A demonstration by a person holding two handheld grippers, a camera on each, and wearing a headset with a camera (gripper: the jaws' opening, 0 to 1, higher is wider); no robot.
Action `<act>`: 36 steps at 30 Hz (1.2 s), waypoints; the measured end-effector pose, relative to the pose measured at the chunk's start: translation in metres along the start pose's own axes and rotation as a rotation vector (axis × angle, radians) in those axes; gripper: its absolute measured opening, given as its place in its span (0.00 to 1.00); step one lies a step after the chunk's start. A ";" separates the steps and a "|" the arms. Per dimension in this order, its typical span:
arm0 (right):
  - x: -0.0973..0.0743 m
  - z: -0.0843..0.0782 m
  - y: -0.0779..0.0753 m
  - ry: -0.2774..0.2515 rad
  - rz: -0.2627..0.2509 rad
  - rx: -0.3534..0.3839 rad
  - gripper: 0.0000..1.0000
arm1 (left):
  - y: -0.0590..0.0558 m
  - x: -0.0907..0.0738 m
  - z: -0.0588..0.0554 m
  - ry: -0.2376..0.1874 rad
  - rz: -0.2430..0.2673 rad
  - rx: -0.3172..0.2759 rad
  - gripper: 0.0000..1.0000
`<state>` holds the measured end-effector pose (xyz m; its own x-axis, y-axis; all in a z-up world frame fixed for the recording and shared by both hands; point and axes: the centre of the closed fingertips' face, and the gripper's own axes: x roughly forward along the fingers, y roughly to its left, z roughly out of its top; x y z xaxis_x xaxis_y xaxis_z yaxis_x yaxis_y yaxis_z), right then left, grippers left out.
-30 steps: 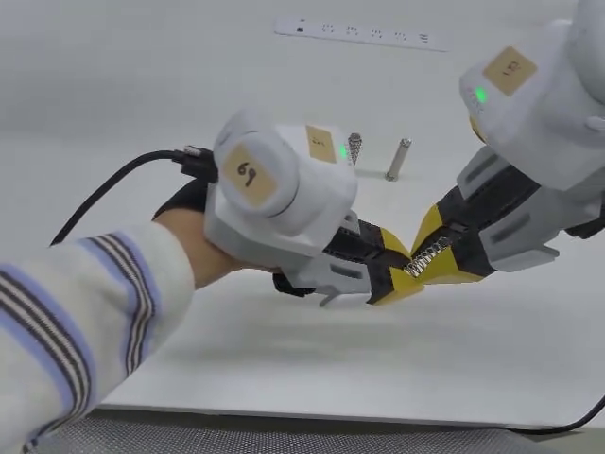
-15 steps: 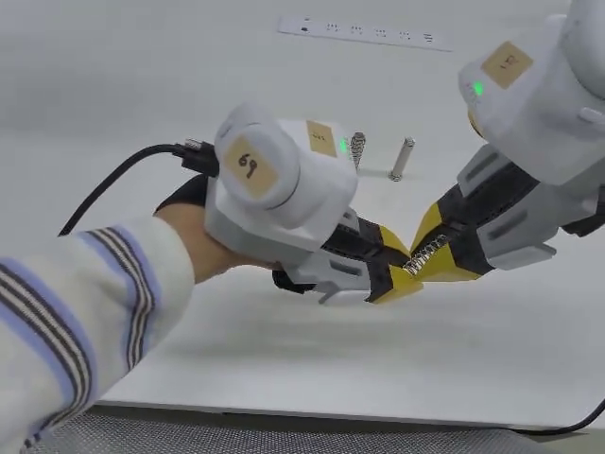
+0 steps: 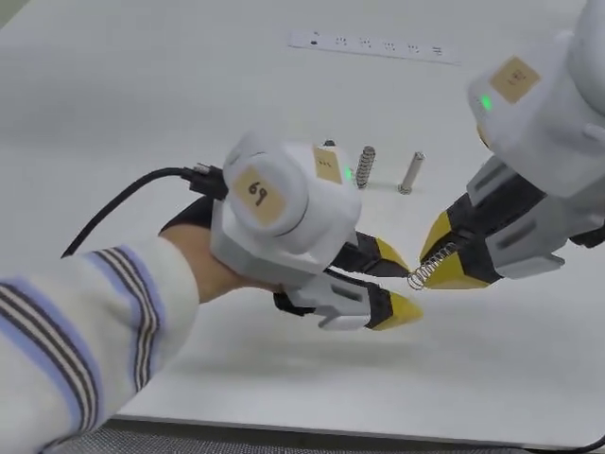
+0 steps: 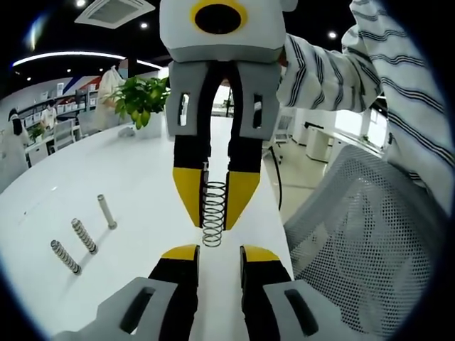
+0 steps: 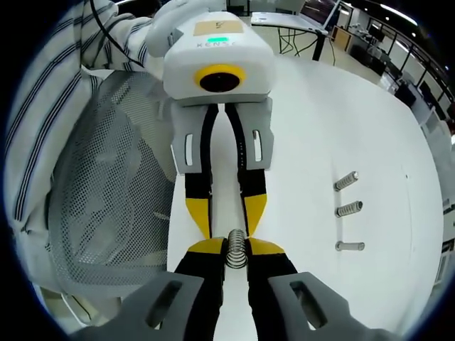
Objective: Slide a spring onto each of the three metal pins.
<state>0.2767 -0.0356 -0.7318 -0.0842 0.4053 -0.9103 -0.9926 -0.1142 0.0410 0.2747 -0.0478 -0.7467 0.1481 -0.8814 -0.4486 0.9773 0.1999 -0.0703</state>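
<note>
My right gripper point(image 3: 442, 257) is clamped on the spring point(image 3: 430, 264). One end is pinched between the yellow tips, and the coil pokes out toward my left gripper point(image 3: 410, 287). That one's jaws are spread and grip nothing, sitting just beside the spring's free end. Both are up off the white table point(image 3: 189, 113). Farther back stands the bare pin point(image 3: 410, 173), with two spring-covered pins point(image 4: 84, 235) to its left.

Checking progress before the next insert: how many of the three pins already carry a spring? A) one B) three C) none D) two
D: in the left gripper view the nearest pin and the middle pin each wear a spring, while the far pin is bare.
</note>
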 end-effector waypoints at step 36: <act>-0.026 -0.034 -0.031 0.075 -0.048 0.038 0.08 | 0.046 -0.021 0.008 -0.150 0.212 -0.183 0.98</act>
<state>0.3125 -0.0738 -0.7235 -0.0316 0.3400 -0.9399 -0.9980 -0.0616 0.0113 0.3176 -0.0235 -0.7332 0.3792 -0.8627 -0.3346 0.8809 0.4473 -0.1549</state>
